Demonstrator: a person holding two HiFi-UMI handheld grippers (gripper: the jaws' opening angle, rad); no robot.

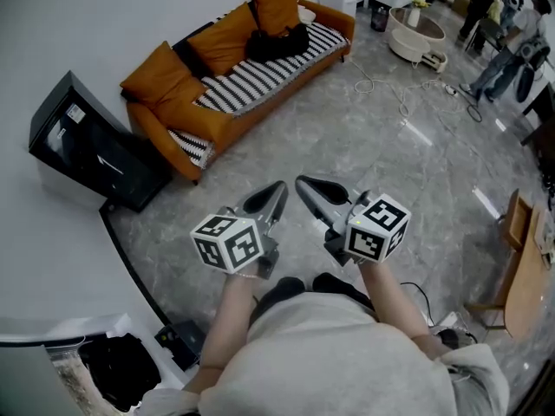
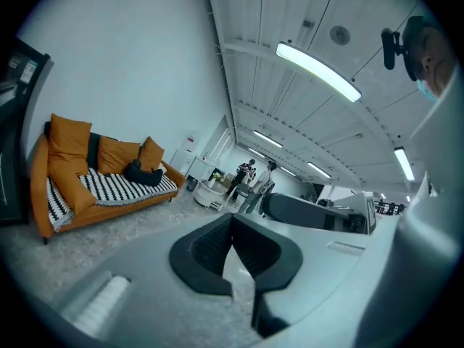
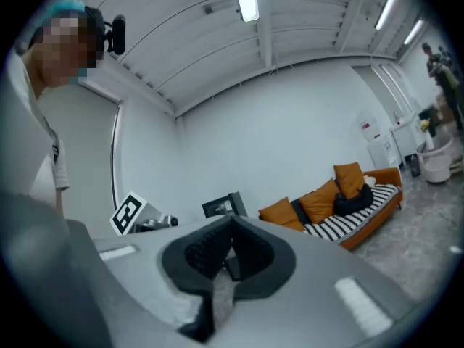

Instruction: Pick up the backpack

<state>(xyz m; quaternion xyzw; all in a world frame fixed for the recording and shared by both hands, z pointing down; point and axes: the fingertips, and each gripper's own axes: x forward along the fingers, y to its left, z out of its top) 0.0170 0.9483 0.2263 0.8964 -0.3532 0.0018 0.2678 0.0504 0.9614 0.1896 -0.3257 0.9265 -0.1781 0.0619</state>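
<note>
Item 1. Left gripper (image 2: 232,220): jaws closed tip to tip, nothing between them. It is held out in front of the person, above the grey stone floor (image 1: 381,163), with its marker cube (image 1: 227,243) nearest the body.

Item 2. Right gripper (image 3: 232,222): jaws pressed together and empty. It is held just right of the left gripper, the two sets of dark tips near each other but apart. Its marker cube (image 1: 378,226) faces up.

Item 3. Backpack (image 1: 276,42): black, slumped on the seat of the sofa toward its right end, against an orange cushion (image 1: 276,5). It lies far from both grippers, across open floor.

Item 4. Sofa (image 1: 260,111): orange frame with a black-and-white striped seat cover, set against the far white wall. More orange cushions sit at its left end.

Item 5. Black cabinet (image 1: 87,146): against the wall, left of the sofa.

Item 6. White cable (image 1: 381,85): loose on the floor, right of the sofa.

Item 7. Round white table (image 1: 414,31): far right, with people (image 1: 507,55) standing beyond it.

Item 8. Wooden chair (image 1: 520,267): at the right edge, near side.
</note>
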